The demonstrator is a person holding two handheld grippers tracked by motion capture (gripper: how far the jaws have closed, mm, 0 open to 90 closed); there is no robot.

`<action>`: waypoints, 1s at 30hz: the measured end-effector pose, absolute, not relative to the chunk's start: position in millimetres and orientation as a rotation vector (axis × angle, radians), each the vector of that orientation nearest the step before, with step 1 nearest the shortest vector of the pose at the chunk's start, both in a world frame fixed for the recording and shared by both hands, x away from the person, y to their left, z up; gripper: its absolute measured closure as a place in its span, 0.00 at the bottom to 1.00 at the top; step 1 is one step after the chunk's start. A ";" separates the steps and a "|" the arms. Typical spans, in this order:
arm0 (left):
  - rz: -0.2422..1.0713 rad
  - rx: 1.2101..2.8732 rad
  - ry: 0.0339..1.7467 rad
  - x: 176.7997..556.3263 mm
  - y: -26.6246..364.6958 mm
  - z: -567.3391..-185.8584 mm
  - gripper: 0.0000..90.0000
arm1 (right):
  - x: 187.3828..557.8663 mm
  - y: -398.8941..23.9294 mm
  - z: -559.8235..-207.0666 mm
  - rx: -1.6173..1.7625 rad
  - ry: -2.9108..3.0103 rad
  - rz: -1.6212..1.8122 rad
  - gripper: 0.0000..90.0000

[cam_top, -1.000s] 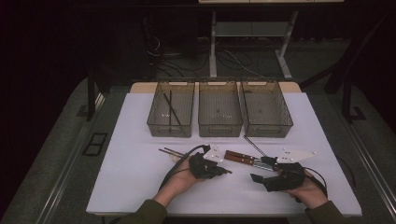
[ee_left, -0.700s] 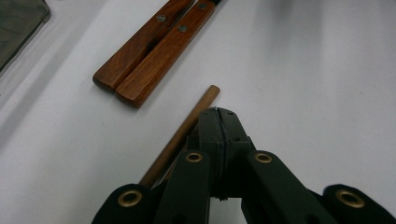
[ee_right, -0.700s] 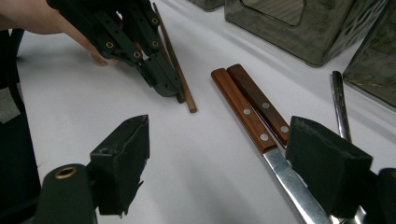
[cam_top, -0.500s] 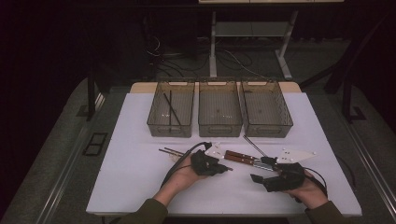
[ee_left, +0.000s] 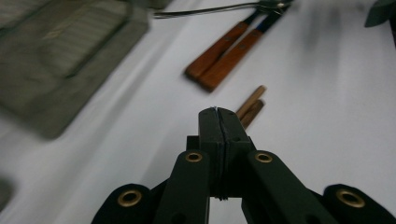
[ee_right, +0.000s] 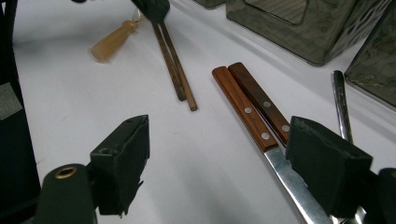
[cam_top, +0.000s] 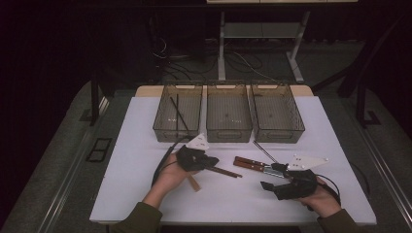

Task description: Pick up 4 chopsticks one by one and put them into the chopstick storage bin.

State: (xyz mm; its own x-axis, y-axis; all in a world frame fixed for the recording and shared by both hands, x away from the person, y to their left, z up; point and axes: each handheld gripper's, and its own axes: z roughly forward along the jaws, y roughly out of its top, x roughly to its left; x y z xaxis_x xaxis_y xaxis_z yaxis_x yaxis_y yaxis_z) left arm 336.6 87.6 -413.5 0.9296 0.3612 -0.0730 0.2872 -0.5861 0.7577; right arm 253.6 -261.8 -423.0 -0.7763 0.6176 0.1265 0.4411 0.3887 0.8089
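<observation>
Wooden chopsticks [cam_top: 223, 171], one pair, are clamped in the left hand-held gripper [cam_top: 210, 161], shut tight and now lifted clear of the bench [cam_top: 136, 145] near its middle, probably bound for a bin. Right hand-held gripper [ee_right: 215, 163] gapes empty over two wooden-handled knives [ee_right: 250, 106]; three bins [cam_top: 228, 114] line the far edge.

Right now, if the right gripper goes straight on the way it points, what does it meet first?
Probably the wooden-handled knives: they lie just ahead of the open right gripper, nearer its right-hand jaw. Depth is unclear; the chopsticks lie farther on.
</observation>
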 end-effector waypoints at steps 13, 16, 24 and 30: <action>0.316 2.195 0.811 352.7 195.4 -414.3 0.99 | 253.7 -261.3 -423.9 0.946 2.452 1.328 0.24; 0.329 2.188 0.873 357.5 209.9 -421.4 0.99 | 253.9 -261.0 -423.9 0.948 2.451 1.327 0.24; 0.317 2.231 0.883 366.5 201.1 -433.9 0.99 | 253.7 -259.7 -424.3 0.942 2.459 1.321 0.24; 0.322 2.239 0.904 368.9 199.3 -438.0 0.99 | 253.8 -260.2 -424.4 0.940 2.457 1.321 0.24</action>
